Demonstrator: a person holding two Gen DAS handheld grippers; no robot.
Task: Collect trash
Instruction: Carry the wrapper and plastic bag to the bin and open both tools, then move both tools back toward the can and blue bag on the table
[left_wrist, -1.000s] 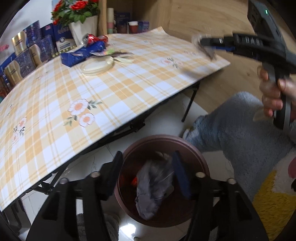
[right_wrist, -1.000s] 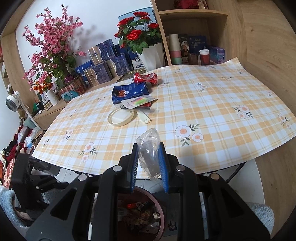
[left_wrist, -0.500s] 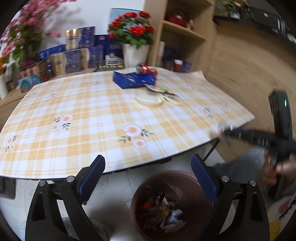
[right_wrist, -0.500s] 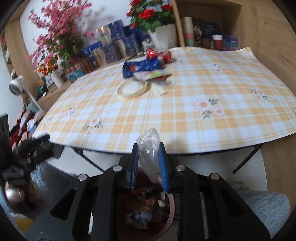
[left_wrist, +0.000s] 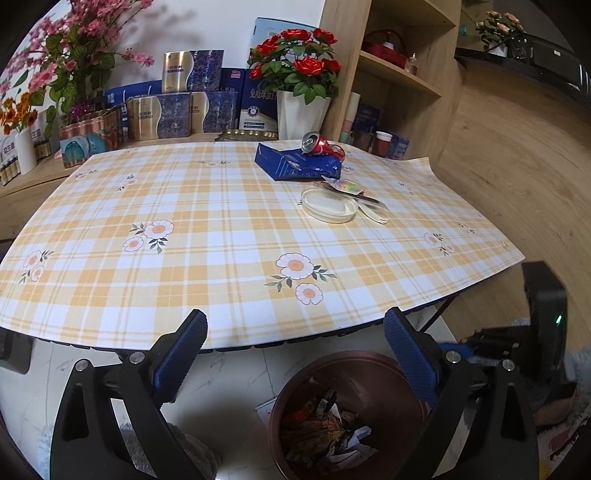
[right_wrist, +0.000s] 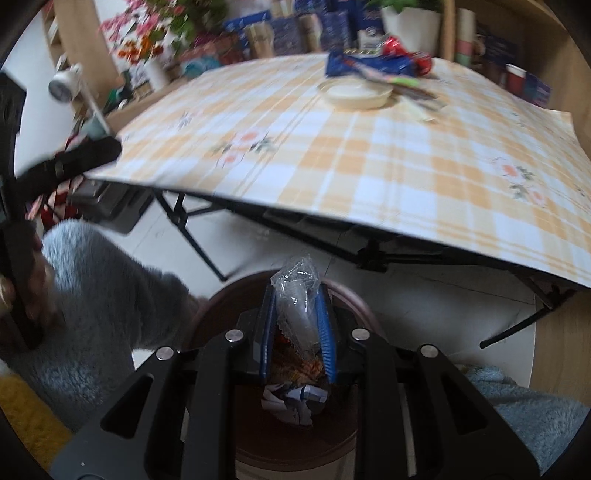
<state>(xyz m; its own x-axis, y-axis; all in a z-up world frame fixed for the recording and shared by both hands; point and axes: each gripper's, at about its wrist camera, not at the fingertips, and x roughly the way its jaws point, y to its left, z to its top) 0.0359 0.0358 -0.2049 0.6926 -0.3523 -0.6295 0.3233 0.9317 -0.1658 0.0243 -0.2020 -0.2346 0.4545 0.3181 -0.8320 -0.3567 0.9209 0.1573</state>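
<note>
My left gripper (left_wrist: 295, 317) hangs over the table's near edge, above the brown bin (left_wrist: 343, 356). Its jaws are opening wide and nothing is between them. My right gripper (right_wrist: 295, 295) is shut on a crumpled clear plastic wrapper (right_wrist: 295, 269), right above the bin (right_wrist: 364, 308), which holds paper scraps and wrappers (left_wrist: 325, 432). On the far side of the checked table (left_wrist: 221, 229) lie a red can (left_wrist: 317, 144), a blue box (left_wrist: 295, 162), a white round lid (left_wrist: 330, 204), a colourful wrapper (left_wrist: 345, 183) and a plastic fork (left_wrist: 373, 214).
The folding table's black legs (right_wrist: 192, 236) stand just behind the bin. A person's grey fleece sleeve (right_wrist: 103, 280) is left of the bin. Behind the table are boxes, a rose pot (left_wrist: 301, 110) and a wooden shelf (left_wrist: 402, 81).
The left gripper let a grey wad fall into the bin, opened wide and swung up to face the table. The right gripper came down over the bin, still gripping the plastic wrapper.
</note>
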